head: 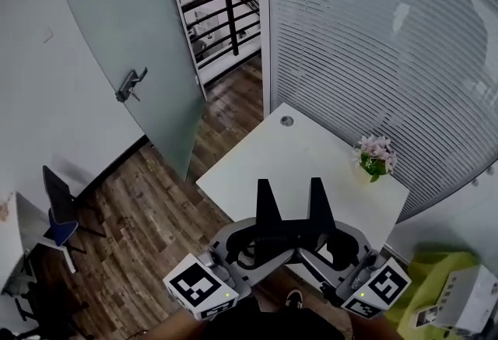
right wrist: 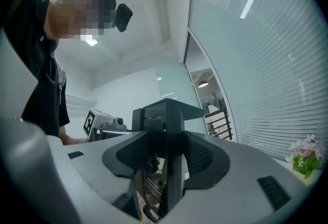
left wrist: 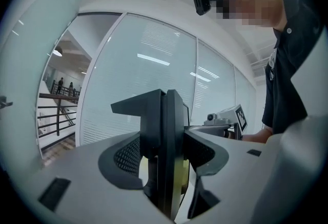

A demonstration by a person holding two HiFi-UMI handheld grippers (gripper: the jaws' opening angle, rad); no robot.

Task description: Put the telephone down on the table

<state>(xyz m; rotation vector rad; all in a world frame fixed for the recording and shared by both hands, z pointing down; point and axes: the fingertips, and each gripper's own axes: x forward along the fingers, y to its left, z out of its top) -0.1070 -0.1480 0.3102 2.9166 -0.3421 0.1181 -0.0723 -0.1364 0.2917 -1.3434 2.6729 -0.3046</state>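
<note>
Jaws on the left gripper (head: 265, 197) are pressing flat against each other, with nothing between them. The right gripper (head: 319, 195) is sitting just beside it, its two black jaws likewise meeting along their length and gripping nothing. Both pairs are pointing away from the person, side by side, and in the head view they are overlapping the near edge of the white rectangular table (head: 257, 167). The telephone is not showing in any view.

On the table's far right corner a small pot of pink flowers with green leaves (head: 376, 155) is standing upright, well apart from the grippers. A round grey cable grommet (head: 287, 120) is sitting near the far edge. Beyond the table, a glass wall with fine horizontal blinds (head: 373, 43) is running along the right. A frosted glass door with a metal lever handle (head: 132, 35) is standing ajar on the left, above the brown wood-plank floor (head: 148, 214). A blue-seated chair (head: 58, 214) is standing at the left edge.
</note>
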